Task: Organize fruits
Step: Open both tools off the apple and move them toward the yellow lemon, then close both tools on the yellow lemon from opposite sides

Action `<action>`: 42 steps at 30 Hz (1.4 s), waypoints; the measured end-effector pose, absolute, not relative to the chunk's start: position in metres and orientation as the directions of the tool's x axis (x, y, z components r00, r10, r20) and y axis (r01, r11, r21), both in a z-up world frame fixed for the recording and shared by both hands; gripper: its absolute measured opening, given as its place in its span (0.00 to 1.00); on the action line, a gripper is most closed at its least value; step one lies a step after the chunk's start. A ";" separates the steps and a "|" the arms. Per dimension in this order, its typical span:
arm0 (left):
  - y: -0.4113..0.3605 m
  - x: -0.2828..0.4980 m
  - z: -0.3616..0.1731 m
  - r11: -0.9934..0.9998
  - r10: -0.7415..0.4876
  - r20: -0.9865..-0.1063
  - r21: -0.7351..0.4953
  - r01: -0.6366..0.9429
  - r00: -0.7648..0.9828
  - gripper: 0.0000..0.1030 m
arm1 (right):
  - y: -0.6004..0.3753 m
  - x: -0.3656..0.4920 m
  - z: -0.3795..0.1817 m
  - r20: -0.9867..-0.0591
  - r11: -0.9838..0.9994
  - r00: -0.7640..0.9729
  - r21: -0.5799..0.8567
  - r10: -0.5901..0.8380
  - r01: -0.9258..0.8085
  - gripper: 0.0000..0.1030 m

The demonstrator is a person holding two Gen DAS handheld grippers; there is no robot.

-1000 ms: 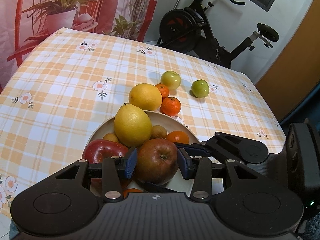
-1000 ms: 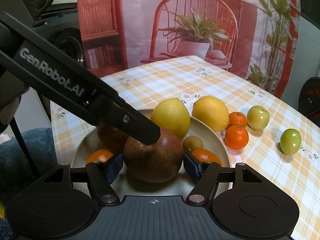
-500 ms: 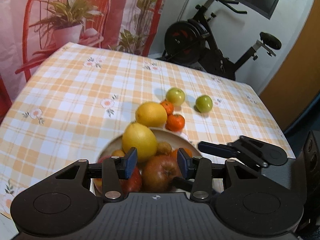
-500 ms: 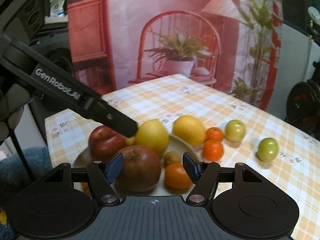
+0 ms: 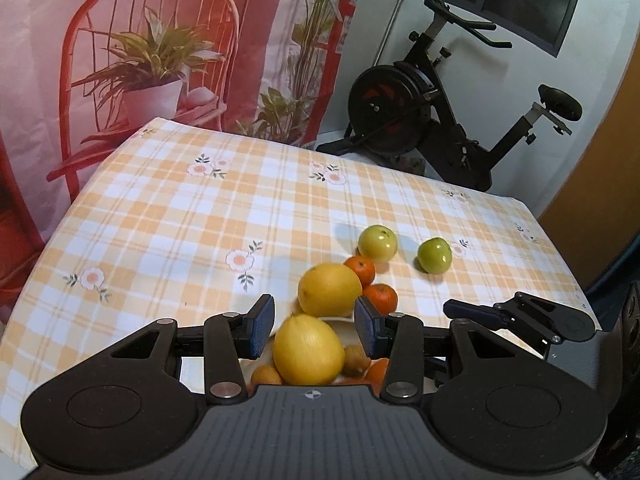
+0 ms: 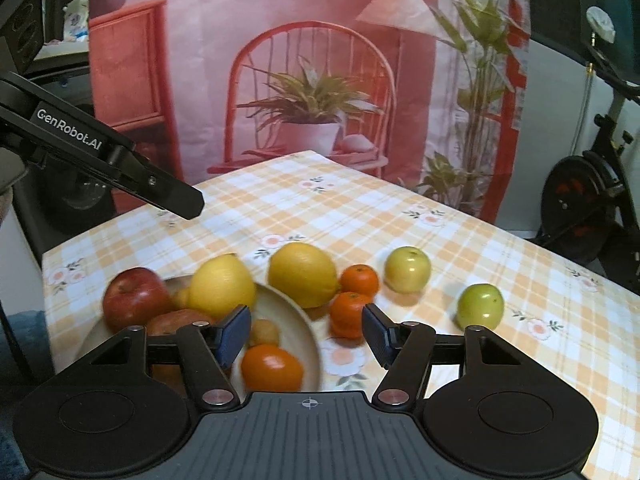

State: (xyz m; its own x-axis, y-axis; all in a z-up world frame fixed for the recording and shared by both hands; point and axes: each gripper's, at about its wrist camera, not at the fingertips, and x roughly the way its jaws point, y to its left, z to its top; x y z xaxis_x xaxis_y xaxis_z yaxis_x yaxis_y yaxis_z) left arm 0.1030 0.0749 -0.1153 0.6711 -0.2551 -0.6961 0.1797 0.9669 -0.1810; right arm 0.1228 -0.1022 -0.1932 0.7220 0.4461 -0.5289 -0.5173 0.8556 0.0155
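A beige bowl [image 6: 298,320] holds a red apple [image 6: 136,298], a brownish apple [image 6: 176,320], a lemon [image 6: 222,288], an orange [image 6: 272,368] and a small brown fruit [image 6: 263,332]. Beside the bowl on the cloth lie a large yellow citrus [image 6: 302,274], two tangerines [image 6: 359,280] and two green apples [image 6: 407,269]. My right gripper [image 6: 306,336] hovers over the bowl's right rim; its jaws are closing with nothing between them. My left gripper [image 5: 315,330] is open above the lemon [image 5: 308,350], gripping nothing. The yellow citrus [image 5: 329,289] lies just beyond it.
The table wears an orange checked cloth [image 5: 200,220]; its far half is bare. An exercise bike [image 5: 432,120] stands behind the far right edge. A printed backdrop [image 6: 304,80] hangs behind. The left gripper's finger [image 6: 160,192] crosses the upper left of the right wrist view.
Both grippers have lifted and drawn back from the brownish apple, which stays in the bowl. The right gripper has swung to the right. Both views have tilted up.
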 end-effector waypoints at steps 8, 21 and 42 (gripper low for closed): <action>0.065 0.131 -0.122 0.969 -0.246 -0.715 -0.171 0.177 0.655 0.44 | -0.110 0.143 -0.199 -0.550 0.869 0.720 0.022 0.424 -0.495 0.56; 0.052 0.177 -0.152 0.957 -0.291 -0.777 -0.231 0.178 0.558 0.48 | -0.105 0.171 -0.206 -0.571 0.860 0.700 0.021 0.430 -0.511 0.49; 0.064 0.198 -0.168 0.950 -0.308 -0.777 -0.281 0.135 0.550 0.44 | -0.080 0.201 -0.205 -0.600 0.817 0.650 0.011 0.466 -0.576 0.45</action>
State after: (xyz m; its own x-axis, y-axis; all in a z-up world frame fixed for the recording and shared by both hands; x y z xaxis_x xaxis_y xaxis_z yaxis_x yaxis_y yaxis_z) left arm 0.1976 0.0640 -0.1681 0.5499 -0.3077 -0.7765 0.1347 0.9502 -0.2811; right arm 0.2012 -0.0800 -0.2047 0.6497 0.4663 -0.6004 -0.5763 0.8171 0.0110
